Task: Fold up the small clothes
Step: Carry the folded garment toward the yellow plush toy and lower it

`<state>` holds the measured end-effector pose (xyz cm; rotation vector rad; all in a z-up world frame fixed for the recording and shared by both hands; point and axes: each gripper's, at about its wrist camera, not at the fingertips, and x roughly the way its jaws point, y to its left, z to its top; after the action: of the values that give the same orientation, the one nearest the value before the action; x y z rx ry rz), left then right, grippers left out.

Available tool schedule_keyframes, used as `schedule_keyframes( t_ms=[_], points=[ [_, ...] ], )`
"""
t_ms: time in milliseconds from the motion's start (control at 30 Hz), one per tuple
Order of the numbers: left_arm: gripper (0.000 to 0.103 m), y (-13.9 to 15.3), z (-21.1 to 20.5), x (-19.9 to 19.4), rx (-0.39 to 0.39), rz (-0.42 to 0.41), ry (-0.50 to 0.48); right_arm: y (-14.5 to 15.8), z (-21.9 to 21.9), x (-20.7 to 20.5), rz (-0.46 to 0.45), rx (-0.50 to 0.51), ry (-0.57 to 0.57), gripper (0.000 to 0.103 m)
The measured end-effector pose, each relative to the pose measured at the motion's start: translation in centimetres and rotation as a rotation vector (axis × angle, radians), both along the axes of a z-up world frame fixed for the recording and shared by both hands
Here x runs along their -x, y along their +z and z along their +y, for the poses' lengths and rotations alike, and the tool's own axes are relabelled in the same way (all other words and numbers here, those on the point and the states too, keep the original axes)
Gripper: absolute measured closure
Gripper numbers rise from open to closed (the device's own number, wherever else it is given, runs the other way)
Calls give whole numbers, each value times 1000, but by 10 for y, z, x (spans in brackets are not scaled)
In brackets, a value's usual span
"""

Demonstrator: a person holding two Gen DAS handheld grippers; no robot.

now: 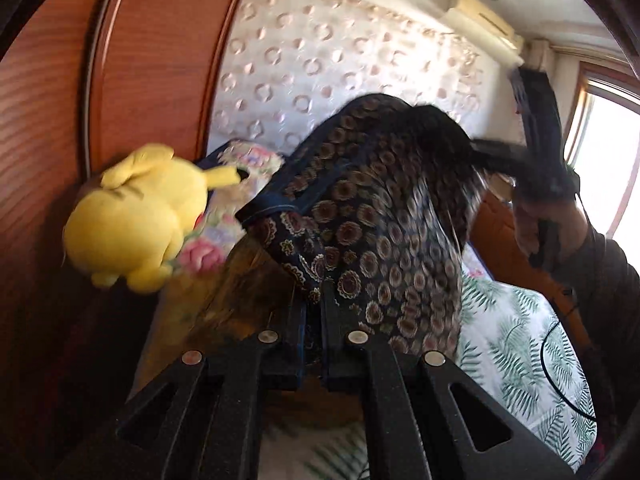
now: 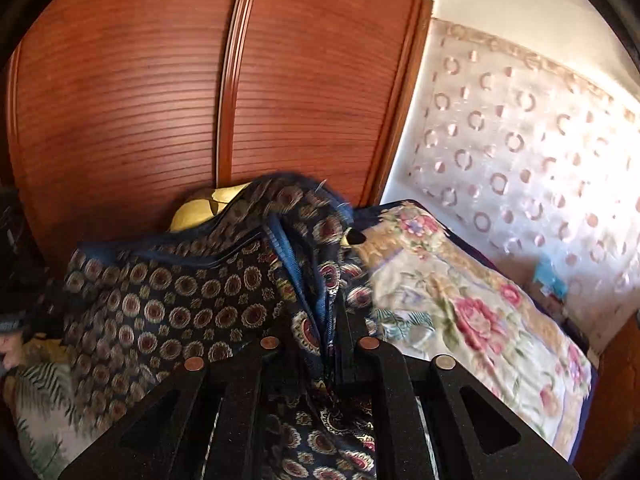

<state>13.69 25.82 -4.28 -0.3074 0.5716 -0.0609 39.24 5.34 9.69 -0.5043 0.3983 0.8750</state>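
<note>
A small dark navy garment (image 1: 372,216) with round medallion print and a blue hem hangs in the air between both grippers, blurred by motion. My left gripper (image 1: 314,304) is shut on its lower edge. My right gripper (image 2: 334,320) is shut on a bunched part of the same garment (image 2: 180,300), near the blue ribbed band. In the left wrist view the right gripper (image 1: 532,184) shows at the far right, held by a hand, with the cloth stretched up to it.
A yellow plush toy (image 1: 136,216) lies against the wooden wardrobe (image 2: 160,92). A floral pillow (image 2: 472,312) sits by the padded headboard (image 1: 340,52). The bed has a fern-print sheet (image 1: 516,340). A window (image 1: 608,152) is at the right.
</note>
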Motion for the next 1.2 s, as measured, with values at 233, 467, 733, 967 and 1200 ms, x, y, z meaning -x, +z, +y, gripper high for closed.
schedule_keyframes(
  t_ms=[233, 467, 733, 967, 1200],
  points=[
    [97, -18, -4, 12, -1, 36, 32, -2, 20, -12, -9, -14, 10, 87],
    [97, -19, -1, 12, 0, 46, 64, -5, 16, 6, -11, -62, -115, 47],
    [97, -21, -1, 11, -31, 58, 87, -57, -18, 8, 150, 17, -147, 47],
    [97, -24, -4, 11, -67, 76, 106, -87, -28, -7, 224, 29, -176, 47],
    [71, -17, -6, 14, -131, 88, 133, -85, -25, -20, 239, 22, -195, 47]
  ],
)
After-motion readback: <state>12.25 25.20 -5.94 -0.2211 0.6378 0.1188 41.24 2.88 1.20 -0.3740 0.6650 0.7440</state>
